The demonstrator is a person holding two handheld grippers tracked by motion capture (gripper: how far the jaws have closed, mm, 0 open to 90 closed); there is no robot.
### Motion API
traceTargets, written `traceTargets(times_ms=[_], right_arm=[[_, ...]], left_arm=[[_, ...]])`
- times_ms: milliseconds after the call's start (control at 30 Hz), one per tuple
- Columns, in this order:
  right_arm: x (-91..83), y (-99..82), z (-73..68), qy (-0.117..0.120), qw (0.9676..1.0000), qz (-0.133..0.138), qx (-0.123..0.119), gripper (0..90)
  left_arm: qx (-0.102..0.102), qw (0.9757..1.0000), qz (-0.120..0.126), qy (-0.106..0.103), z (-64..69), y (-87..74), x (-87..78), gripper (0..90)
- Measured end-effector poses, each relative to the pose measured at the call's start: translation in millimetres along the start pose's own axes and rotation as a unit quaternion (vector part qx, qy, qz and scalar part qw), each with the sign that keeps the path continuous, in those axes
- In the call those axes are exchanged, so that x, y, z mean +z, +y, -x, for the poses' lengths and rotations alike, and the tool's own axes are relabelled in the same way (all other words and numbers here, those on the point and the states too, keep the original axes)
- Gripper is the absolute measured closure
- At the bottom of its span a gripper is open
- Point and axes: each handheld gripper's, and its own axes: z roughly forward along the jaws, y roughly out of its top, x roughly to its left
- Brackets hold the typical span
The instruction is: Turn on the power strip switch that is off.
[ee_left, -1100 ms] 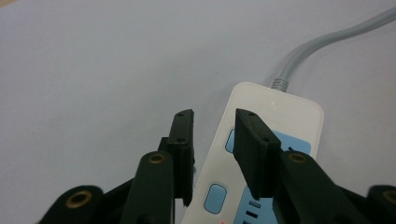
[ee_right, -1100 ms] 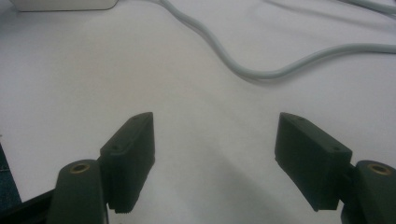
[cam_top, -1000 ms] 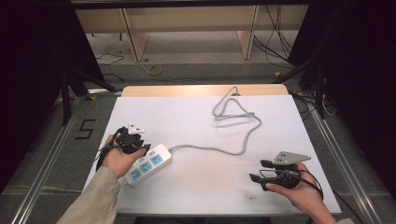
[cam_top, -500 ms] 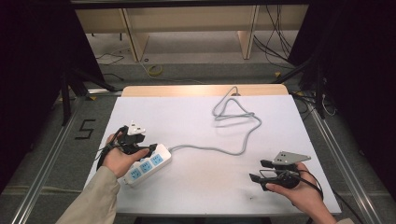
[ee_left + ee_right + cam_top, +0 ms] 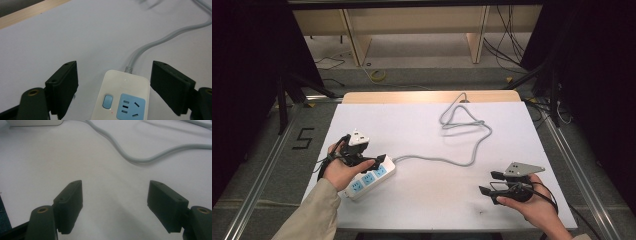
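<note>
From the high view, the power strip (image 5: 368, 178) is lying at the near-left of the desk (image 5: 432, 125), its grey cable (image 5: 464, 122) snaking off to the far edge, while the left gripper (image 5: 373, 161) is sitting over its cable end and the right gripper (image 5: 489, 182) is idling well apart at the near-right, probably waiting its turn. In the left gripper view the jaws have just been opening and are now straddling the strip's switch end (image 5: 125, 97) without touching, so it looks like a release or a re-grip. The right gripper view is showing jaws spread wide over bare desk, nothing between them, cable lying ahead.
</note>
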Motion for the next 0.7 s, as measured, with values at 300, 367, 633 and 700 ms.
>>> traceTargets(times_ms=[300,367,633,700], right_arm=[[0.1,0.0,0.0,0.001,1.0,0.0,0.0,29.1],[0.0,0.1,0.0,0.001,1.0,0.0,0.001,29.1],[0.4,0.0,-0.1,0.003,1.0,-0.001,0.0,29.0],[0.5,0.1,-0.1,0.003,1.0,-0.001,0.0,29.0]], left_arm=[[0.015,0.9995,0.02,-0.021,10.9,1.4,2.0,20.6],[0.02,0.9993,0.018,-0.027,14.9,1.1,3.8,20.7],[0.029,0.9981,0.016,-0.051,30.0,3.1,7.7,20.4],[0.036,0.9973,0.015,-0.062,36.0,3.9,8.8,19.3]])
